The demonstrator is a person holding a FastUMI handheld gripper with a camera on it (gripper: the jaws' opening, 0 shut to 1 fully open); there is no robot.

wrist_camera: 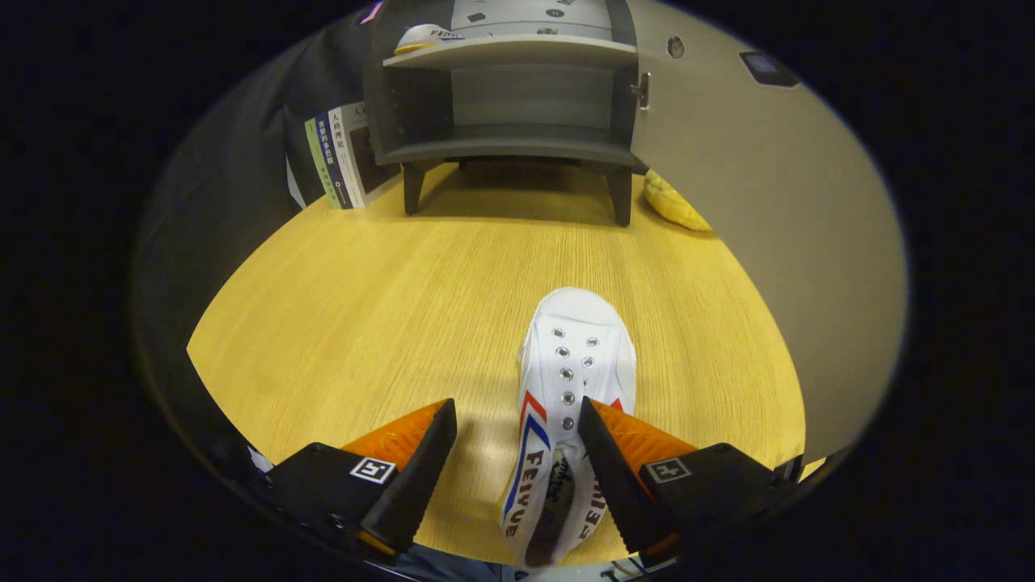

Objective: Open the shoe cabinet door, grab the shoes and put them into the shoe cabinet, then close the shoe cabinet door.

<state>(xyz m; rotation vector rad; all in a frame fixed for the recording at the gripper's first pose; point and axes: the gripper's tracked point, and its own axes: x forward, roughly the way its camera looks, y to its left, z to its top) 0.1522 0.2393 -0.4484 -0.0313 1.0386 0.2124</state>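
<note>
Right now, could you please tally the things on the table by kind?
Shoes: 2, one between the open jaws, one on the cabinet's upper shelf
Cabinet: 1
Books: about 3
Yellow thing: 1
Total: about 7

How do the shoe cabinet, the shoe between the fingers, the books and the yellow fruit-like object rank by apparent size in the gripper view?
1. shoe cabinet, door open
2. white shoe, near the camera, between the open gripper fingers
3. books
4. yellow object, partly hidden by the door

Claw (pixel 517 420) open over white shoe (pixel 576 380); cabinet (pixel 509 89) door (pixel 728 202) open beyond
</note>
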